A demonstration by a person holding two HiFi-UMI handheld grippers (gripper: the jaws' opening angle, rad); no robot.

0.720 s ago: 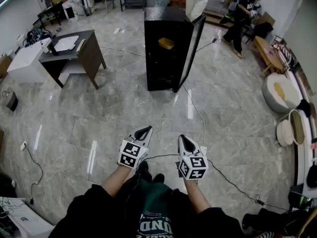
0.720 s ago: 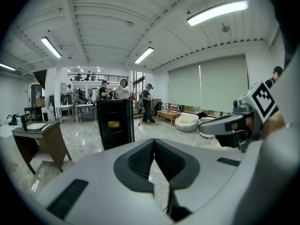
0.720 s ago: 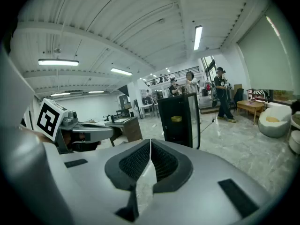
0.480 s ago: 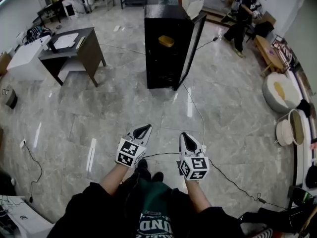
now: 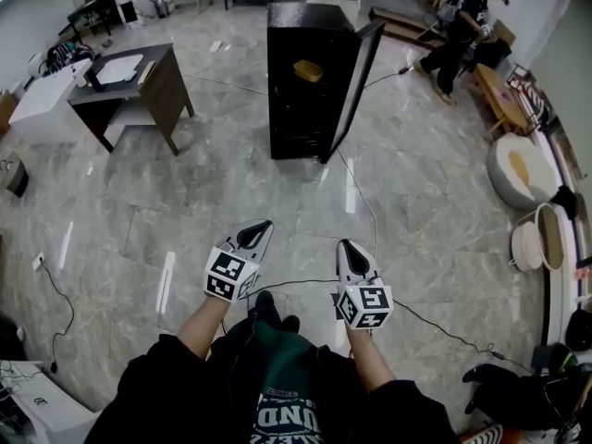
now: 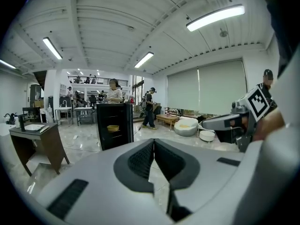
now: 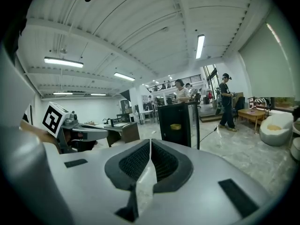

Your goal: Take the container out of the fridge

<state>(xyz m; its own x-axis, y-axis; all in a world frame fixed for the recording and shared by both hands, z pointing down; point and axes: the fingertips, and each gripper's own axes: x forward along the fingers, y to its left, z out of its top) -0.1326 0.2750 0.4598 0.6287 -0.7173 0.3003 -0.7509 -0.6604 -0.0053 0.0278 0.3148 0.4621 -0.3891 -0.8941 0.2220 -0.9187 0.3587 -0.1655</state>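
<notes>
The left gripper [image 5: 259, 232] is held low in front of the person with its jaws pressed together on nothing, likely because the fridge [image 5: 301, 109] stands well apart across the floor and there is nothing to grasp yet. The yellow container [image 5: 308, 70] sits on an upper shelf inside, reachable since the door [image 5: 359, 67] hangs open to the right. The right gripper [image 5: 348, 252] is likewise closed and empty. The only legible writing is "UND", part of a print on the shirt [image 5: 282, 405].
</notes>
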